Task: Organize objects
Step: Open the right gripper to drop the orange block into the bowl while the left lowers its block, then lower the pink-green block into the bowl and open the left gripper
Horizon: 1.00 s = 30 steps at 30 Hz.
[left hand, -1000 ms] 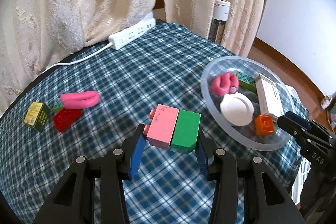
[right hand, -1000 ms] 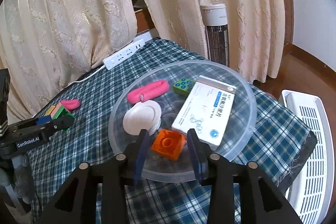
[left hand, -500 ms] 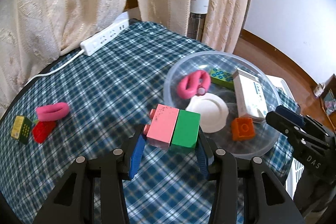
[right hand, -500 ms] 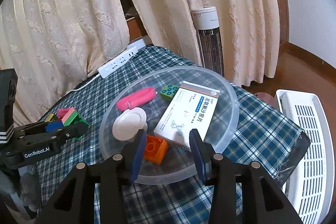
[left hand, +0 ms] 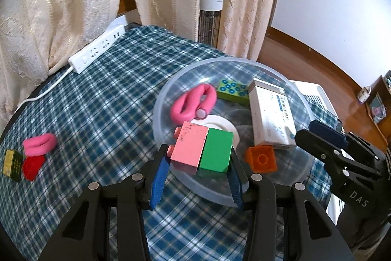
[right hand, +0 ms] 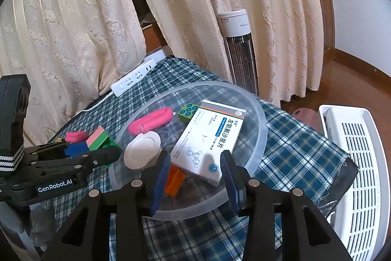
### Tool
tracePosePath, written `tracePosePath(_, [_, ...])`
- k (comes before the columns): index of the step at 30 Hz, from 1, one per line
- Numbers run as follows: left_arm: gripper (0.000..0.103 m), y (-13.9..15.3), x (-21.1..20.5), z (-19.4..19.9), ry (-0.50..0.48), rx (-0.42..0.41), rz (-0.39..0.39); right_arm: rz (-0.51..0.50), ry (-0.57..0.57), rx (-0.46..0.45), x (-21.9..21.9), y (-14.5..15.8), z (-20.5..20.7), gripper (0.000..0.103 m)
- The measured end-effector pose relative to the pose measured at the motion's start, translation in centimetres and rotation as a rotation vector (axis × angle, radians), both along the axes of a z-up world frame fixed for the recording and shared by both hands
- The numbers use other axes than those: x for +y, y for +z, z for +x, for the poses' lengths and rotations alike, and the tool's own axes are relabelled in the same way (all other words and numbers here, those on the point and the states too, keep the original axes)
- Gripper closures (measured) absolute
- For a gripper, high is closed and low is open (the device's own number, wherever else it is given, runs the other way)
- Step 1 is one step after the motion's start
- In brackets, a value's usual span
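My left gripper (left hand: pixel 199 163) is shut on a pink-and-green block (left hand: pixel 202 151) and holds it over the near rim of the clear plastic bowl (left hand: pixel 220 61). In the bowl lie an orange brick (left hand: pixel 261 159), a white medicine box (left hand: pixel 271 114), a pink hair tie (left hand: pixel 193 102), a green dotted brick (left hand: pixel 232 88) and a white lid (left hand: pixel 221 124). My right gripper (right hand: pixel 195 160) hangs open over the bowl's near side, nothing between its fingers. The orange brick (right hand: pixel 174 181) lies just below its left finger. The left gripper (right hand: pixel 97 151) shows at the bowl's left.
At the table's left edge lie a pink ring (left hand: pixel 40 143), a red brick (left hand: pixel 33 165) and a yellow-green block (left hand: pixel 12 163). A white power strip (left hand: pixel 97 53) sits at the back by the curtains. A tower fan (right hand: pixel 238 48) and a white heater (right hand: pixel 354 163) stand beyond the table.
My left gripper has carried the pink-and-green block to the right, up to the bowl's near rim. My right gripper has drawn back from the orange brick, which stays in the bowl.
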State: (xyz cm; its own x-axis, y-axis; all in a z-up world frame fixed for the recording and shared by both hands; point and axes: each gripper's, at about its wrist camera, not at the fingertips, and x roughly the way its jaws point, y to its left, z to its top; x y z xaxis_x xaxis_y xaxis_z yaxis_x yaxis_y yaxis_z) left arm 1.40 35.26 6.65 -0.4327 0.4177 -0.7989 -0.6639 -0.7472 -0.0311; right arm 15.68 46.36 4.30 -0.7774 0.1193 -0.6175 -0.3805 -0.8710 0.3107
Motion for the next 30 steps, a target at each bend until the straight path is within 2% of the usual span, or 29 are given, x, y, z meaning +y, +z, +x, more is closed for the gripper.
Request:
tracePosePath(23, [0.057, 0.2, 6.6, -2.0, -0.089, 0.001, 0.037, -0.040, -0.005, 0.019, 2.3, -0.4, 0.1, 0.057])
tracePosePath(26, [0.055, -0.1, 7.3, -2.3, -0.096, -0.011, 0.044, -0.041, -0.002, 0.021, 2.3, -0.4, 0.1, 0.057])
tracePosePath(30, [0.045, -0.5, 7.4, -3.0, -0.070, -0.038, 0.049, -0.043, 0.000, 0.024, 2.5, -0.5, 0.0, 0.057])
